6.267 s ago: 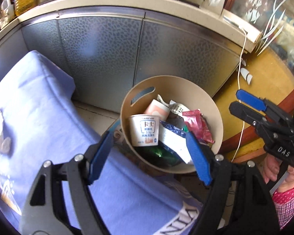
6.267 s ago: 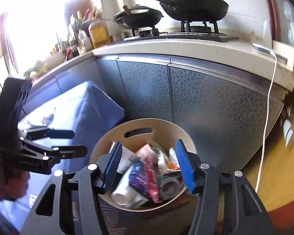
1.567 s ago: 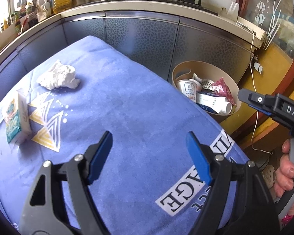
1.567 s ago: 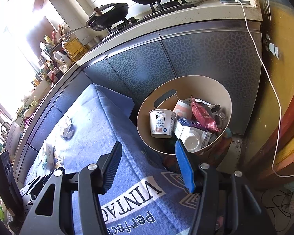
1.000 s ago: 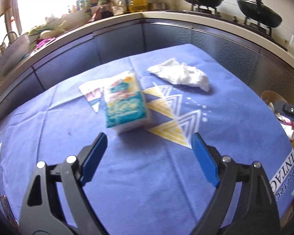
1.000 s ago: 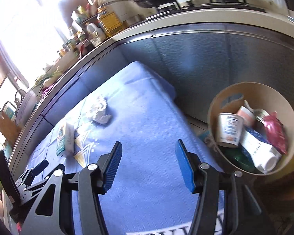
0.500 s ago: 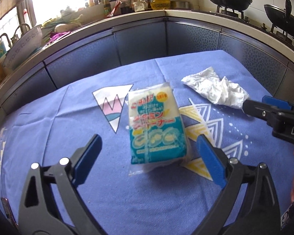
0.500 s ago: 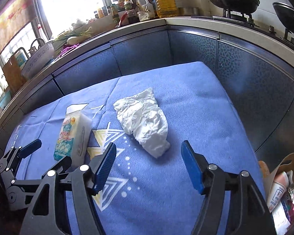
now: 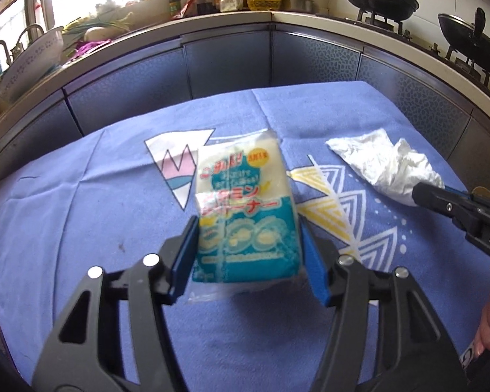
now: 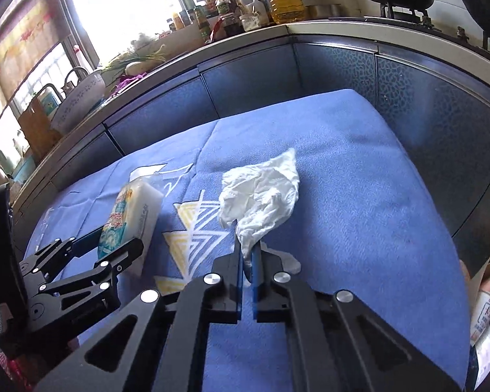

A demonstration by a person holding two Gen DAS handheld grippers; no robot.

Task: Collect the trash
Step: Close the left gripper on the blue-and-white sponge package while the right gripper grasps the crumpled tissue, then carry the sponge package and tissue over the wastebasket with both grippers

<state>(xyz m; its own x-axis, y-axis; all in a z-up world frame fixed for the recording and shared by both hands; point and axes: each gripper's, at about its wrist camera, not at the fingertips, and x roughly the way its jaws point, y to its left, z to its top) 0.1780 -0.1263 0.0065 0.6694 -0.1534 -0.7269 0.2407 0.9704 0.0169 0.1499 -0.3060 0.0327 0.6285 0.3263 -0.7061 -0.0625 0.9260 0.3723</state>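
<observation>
Both wrist views look steeply down, close over one blue tablecloth (image 9: 65,196).

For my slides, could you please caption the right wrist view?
Right tongs pinch a crumpled tissue on the blue tablecloth.

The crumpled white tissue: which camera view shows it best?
The right wrist view: the crumpled white tissue lies whole at mid-frame, its near end pinched by the right hand-held gripper. The left wrist view shows it near the right edge, partly hidden.
</observation>
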